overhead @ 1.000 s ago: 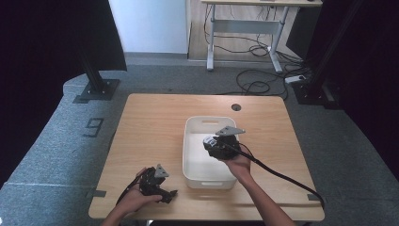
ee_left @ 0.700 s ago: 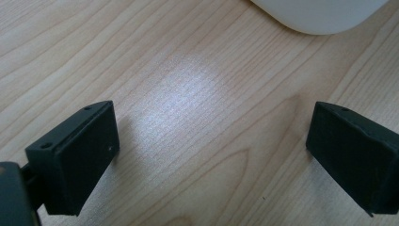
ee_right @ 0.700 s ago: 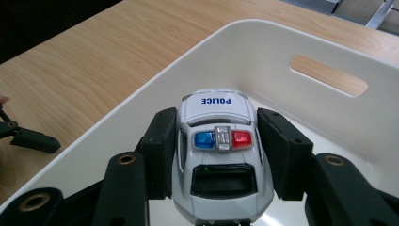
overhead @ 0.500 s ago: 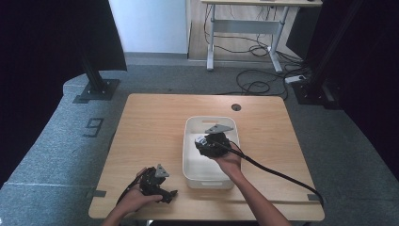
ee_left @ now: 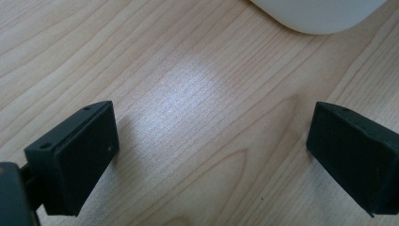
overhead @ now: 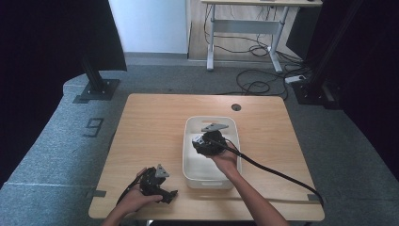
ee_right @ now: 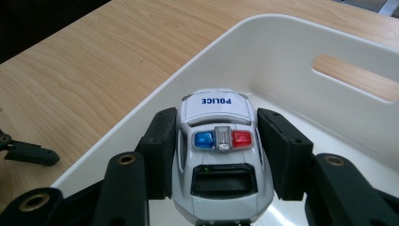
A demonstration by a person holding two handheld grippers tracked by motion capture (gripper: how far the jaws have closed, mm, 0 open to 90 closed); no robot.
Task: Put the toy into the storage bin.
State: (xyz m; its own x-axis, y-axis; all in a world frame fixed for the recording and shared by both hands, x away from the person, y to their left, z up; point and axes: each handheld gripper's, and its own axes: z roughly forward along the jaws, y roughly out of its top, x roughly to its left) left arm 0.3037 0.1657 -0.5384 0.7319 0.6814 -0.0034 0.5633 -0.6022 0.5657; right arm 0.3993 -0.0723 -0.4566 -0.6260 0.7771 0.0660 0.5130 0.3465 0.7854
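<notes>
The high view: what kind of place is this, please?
Probably a lab or studio set up for recording, not a home. A lone wooden table stands on grey carpet between dark curtains, with black stand bases beside it and loose cables under a desk behind.

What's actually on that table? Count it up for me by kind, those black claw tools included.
Toy police car: 1, clamped between the right gripper's jaws over the tub
White plastic tub: 1
Hand-held grippers: 2, the right one and the left gripper, jaws wide apart above bare wood
Total: 4
</notes>
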